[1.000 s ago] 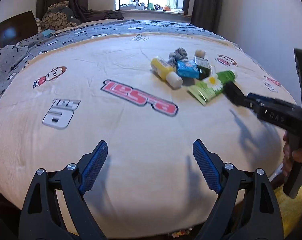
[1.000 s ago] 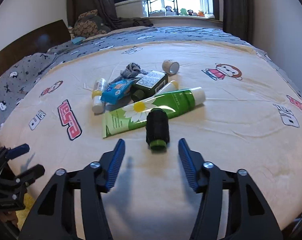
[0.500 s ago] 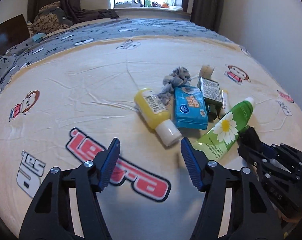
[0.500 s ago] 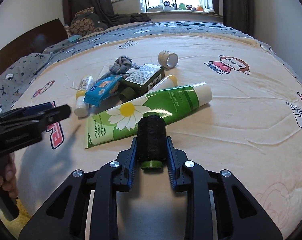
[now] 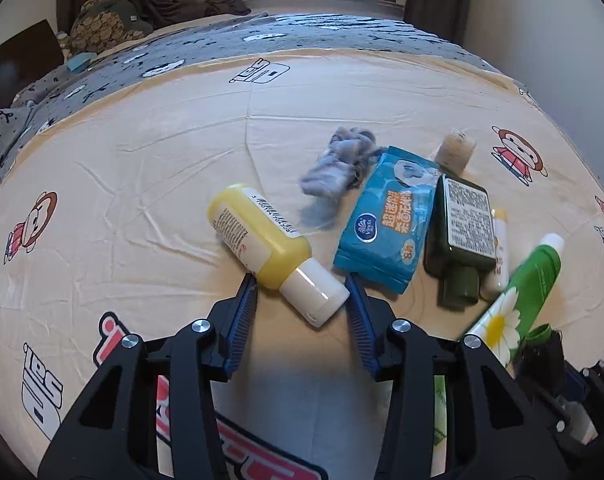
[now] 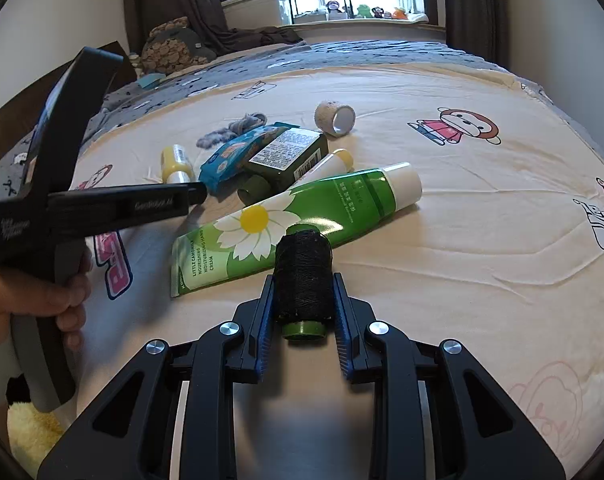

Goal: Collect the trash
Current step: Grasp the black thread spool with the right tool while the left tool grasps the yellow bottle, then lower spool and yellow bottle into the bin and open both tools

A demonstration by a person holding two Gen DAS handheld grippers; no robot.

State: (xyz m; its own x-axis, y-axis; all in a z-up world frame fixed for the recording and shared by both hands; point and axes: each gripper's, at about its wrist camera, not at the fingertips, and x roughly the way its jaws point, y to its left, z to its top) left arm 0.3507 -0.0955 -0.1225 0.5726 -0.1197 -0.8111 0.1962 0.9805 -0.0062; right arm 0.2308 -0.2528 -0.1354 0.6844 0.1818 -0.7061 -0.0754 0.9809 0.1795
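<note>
right tongs: the right gripper (image 6: 303, 296) is clamped on the spool of black thread (image 6: 303, 280), both blue pads flat against its sides, its green end facing the camera. The spool is low over the bedspread (image 6: 482, 240), so I can't tell whether it's lifted off yet.

left tongs: the left gripper (image 5: 302, 296) has just been closing and now straddles the white cap of the yellow bottle (image 5: 269, 248). The pads sit right beside the cap and shoulder, maybe brushing them, but I don't see a proper squeeze, so I'd call it not quite gripped.

just past the left tongs: blue tissue pack (image 5: 386, 224) right next to the bottle, a crumpled grey-blue rag (image 5: 338, 168) behind both.

further right of the left tongs: dark green bottle (image 5: 460, 232) lying flat, a small yellow-white tube (image 5: 500, 248) tucked against it, then the green daisy hand cream tube (image 5: 522, 292).

far side: a roll of beige tape (image 6: 336, 118), well beyond the right tongs.

done so far: honestly not much. No bin or bag shows in either view, and I count seven bits of clutter lying loose on the bed.

left to do: finish the grab on the yellow bottle, carry both pieces off to wherever the trash goes, then come back for the rest of the pile. Early days, I reckon.
</note>
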